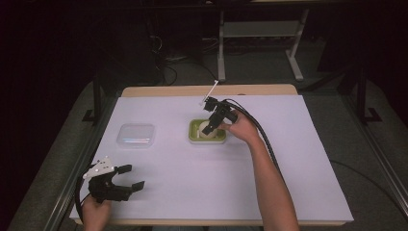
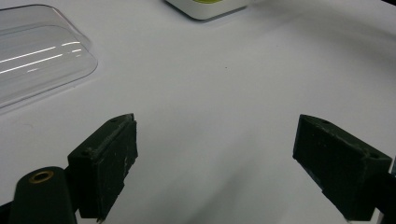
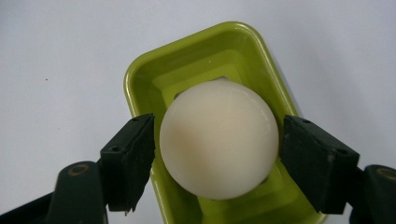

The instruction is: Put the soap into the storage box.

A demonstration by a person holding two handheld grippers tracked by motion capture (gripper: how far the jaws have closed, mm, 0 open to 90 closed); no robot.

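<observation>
Right gripper [image 3: 217, 154] is over the green container [image 3: 140, 74] mid-worktop, fingers spread either side of the white ball [image 3: 219, 140] sitting inside, small gaps showing. Clear lid [image 1: 136, 135] lies to the left, apparently not fitted yet. Left gripper [image 2: 215, 163] idles near-left, fingers wide apart.

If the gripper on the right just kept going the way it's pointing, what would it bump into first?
Most likely the white ball: it sits between the right gripper's open jaws, just ahead, in the green tray. The jaws flank it with small gaps; whether they touch is unclear.
</observation>
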